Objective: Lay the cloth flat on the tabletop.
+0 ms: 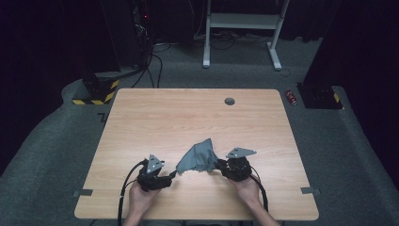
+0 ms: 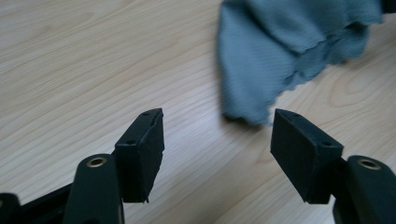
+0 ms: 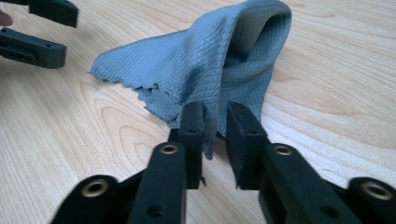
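A grey cloth [image 1: 197,157] is being held up in a peaked heap just below the middle of the high view, on the wooden bench [image 1: 155,122]. In that view the right hand-held gripper [image 1: 220,165] is being kept at the cloth's lower right edge, and the left hand-held gripper [image 1: 172,176] is sitting just beside its lower left corner. In the right gripper view, a fold of the cloth [image 3: 205,60] is lying between the two black jaws at the lower centre of the frame; the jaws are standing close together, one against the fabric and a narrow gap showing at the other, so whether the fabric is truly being pinched cannot be told. The cloth is rising from there toward the upper centre of the frame and is draping down to the left. In the left gripper view, the jaws of the left hand-held gripper [image 2: 217,140] are being held wide apart with nothing between them, while the cloth [image 2: 285,51] is hanging in the upper right of the frame, its lowest corner close to the right-hand jaw tip. The other gripper is also being seen at the upper left of the right gripper view [image 3: 37,32].
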The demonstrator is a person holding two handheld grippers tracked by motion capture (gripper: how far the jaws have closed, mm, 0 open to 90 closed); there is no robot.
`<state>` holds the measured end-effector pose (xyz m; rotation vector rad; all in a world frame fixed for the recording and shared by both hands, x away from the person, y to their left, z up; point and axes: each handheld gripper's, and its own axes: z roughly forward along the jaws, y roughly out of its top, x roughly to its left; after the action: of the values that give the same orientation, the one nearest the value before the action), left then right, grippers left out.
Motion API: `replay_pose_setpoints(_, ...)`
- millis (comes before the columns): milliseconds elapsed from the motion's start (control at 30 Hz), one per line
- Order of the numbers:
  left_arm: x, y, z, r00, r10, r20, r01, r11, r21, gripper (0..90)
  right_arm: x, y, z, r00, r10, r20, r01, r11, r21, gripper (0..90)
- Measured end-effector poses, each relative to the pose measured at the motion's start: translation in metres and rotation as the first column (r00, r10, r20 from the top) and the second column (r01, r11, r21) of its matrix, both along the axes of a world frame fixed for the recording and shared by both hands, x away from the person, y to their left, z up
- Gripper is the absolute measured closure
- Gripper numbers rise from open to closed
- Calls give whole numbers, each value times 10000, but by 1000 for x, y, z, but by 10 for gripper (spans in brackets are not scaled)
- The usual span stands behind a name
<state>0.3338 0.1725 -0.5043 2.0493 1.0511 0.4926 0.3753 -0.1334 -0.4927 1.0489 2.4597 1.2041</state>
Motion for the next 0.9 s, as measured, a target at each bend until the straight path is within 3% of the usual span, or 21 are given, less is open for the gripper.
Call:
replay_pose_setpoints(133,5,-18,1,9990,-454,-53,455,9985,308,378,0,1,-2,10000,91,13,-91,9999,-46,850)
replay_pose_setpoints(367,14,-37,-3,9991,-417,2,415,9943,979,423,-1,0,1,9995,201,255,-201,9998,-5,897)
replay_pose_setpoints(400,16,-41,-3,9992,-390,17,385,9922,1184,429,-1,-2,3,9995,165,276,-169,9998,135,885)
replay_pose_setpoints(467,17,-42,-4,9993,-385,-18,385,9920,1202,432,-1,-2,4,9995,144,266,-150,9997,216,857)
replay_pose_setpoints(567,18,-43,-6,9994,-329,-75,336,9917,1243,443,0,-4,5,9995,4,312,-20,9986,520,725)
replay_pose_setpoints(700,20,-44,-8,9995,-289,-129,303,9906,1331,460,0,-1,5,9994,143,302,-158,9987,491,676)
replay_pose_setpoints(767,20,-44,-9,9995,-302,-115,316,9890,1445,488,0,2,4,9994,244,246,-253,9990,373,695)
replay_pose_setpoints(900,23,-43,-11,9995,-287,-158,309,9865,1607,562,3,5,1,9988,421,248,-424,9991,100,831)
